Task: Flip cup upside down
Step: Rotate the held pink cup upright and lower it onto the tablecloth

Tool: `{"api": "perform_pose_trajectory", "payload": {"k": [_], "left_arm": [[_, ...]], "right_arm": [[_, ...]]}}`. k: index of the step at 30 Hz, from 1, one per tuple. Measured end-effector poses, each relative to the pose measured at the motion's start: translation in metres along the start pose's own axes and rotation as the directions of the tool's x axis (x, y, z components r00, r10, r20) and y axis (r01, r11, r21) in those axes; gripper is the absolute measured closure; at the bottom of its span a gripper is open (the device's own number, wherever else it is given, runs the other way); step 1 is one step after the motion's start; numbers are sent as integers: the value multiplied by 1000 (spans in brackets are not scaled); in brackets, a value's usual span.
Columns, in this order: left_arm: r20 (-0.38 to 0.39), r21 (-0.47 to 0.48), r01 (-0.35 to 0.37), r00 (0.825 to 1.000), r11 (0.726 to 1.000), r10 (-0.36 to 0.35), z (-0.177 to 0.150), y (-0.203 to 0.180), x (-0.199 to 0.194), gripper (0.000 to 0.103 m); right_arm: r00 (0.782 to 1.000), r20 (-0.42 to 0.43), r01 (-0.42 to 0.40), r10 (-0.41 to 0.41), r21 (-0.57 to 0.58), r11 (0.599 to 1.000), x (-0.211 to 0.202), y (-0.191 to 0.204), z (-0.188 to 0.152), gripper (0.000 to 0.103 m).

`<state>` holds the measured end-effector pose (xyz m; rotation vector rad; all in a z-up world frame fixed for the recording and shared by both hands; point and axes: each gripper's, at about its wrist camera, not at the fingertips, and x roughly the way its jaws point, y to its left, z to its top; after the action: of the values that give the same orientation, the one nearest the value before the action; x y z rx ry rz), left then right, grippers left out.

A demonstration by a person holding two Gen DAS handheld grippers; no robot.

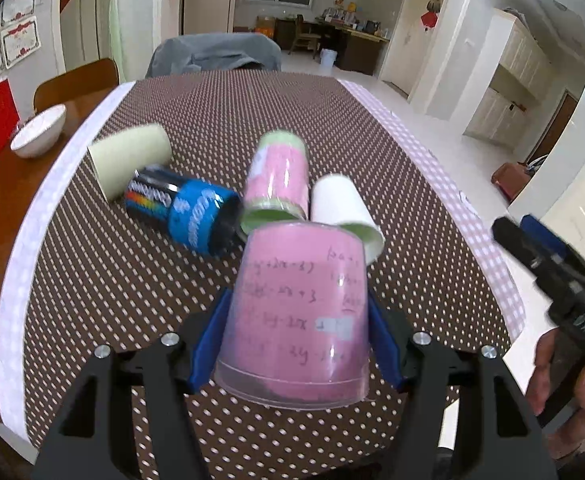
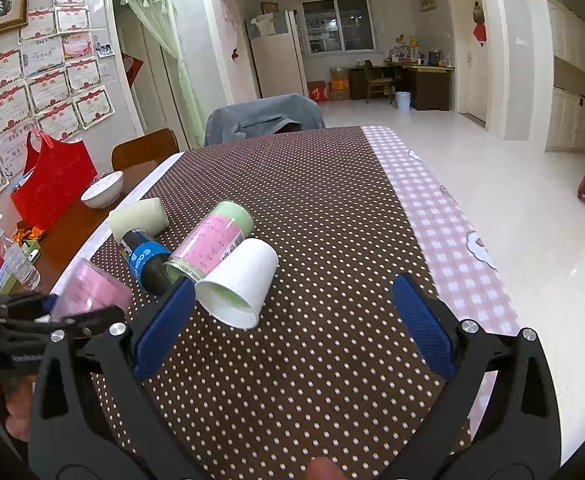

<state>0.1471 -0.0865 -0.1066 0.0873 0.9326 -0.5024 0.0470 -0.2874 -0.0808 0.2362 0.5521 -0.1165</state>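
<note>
My left gripper (image 1: pixel 298 332) is shut on a pink plastic cup (image 1: pixel 298 316) with handwriting on it, held mouth down just above the dotted tablecloth (image 1: pixel 132 280). The same cup shows at the left of the right wrist view (image 2: pixel 92 292). My right gripper (image 2: pixel 292 320) is open and empty, low over the cloth. A white paper cup (image 2: pixel 238 282) lies on its side just beyond its left finger. It also shows behind the pink cup in the left wrist view (image 1: pixel 342 208).
A pink-and-green cup (image 1: pixel 278 178), a blue-and-black cup (image 1: pixel 184 208) and a pale yellow cup (image 1: pixel 130 160) lie on their sides. A white bowl (image 2: pixel 102 190) and red bag (image 2: pixel 52 190) sit at left. A covered chair (image 2: pixel 262 118) stands at the far end.
</note>
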Motion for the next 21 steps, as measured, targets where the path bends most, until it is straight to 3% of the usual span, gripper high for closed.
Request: {"api": "perform_pose_trajectory", "payload": {"k": [5,21], "left_arm": [[-24,-15,6,1000,1000,-6,-13,-4,15,39],[-105,-63,-42,994,997,35,-34,11,61,37]], "right_arm": [[999,51,-15,15,-2,1000,-10,1,4,6],[999,23,-29,29,-19,999,1,11,-9,6]]}}
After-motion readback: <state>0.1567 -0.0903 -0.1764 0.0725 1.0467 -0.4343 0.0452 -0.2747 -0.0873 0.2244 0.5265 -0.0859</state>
